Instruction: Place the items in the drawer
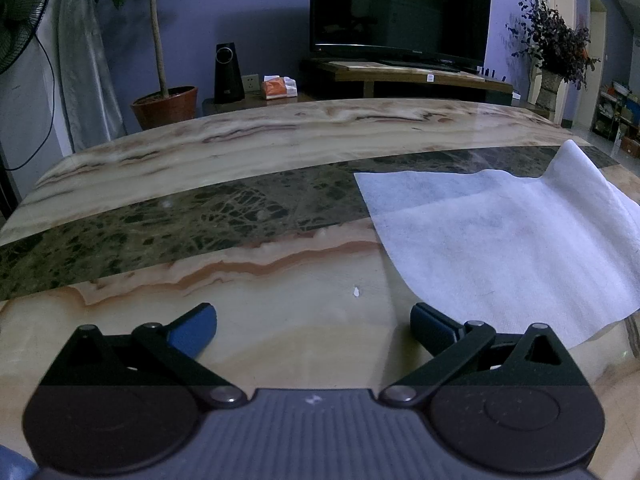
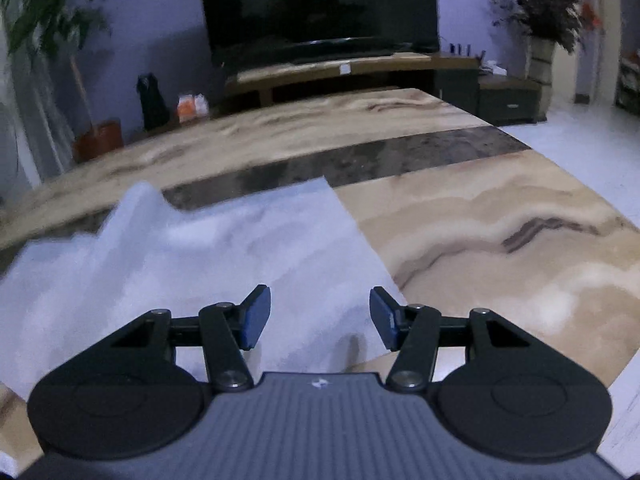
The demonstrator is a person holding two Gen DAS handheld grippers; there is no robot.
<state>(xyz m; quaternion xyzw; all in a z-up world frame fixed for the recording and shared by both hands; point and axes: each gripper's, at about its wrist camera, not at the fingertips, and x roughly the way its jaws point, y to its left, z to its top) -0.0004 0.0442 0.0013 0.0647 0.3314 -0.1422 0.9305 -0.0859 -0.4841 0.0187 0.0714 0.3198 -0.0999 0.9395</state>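
Note:
A white cloth (image 1: pixel 500 240) lies spread on the marble table (image 1: pixel 240 184), to the right in the left wrist view, its far corner raised. My left gripper (image 1: pixel 314 330) hovers low over bare marble just left of the cloth, open, with nothing between its blue pads. In the right wrist view the same white cloth (image 2: pixel 192 256) fills the lower left. My right gripper (image 2: pixel 320 318) hangs above the cloth's near right edge, open and holding nothing. This view is blurred by motion. No drawer shows in either view.
Beyond the table stand a dark television (image 1: pixel 400 4) on a low wooden stand (image 1: pixel 416 76), a potted tree (image 1: pixel 164 104), a black speaker (image 1: pixel 228 74) and an orange packet (image 1: pixel 278 87). A dried-flower vase (image 1: pixel 550 84) is far right. The table's right edge (image 2: pixel 592 184) drops to pale floor.

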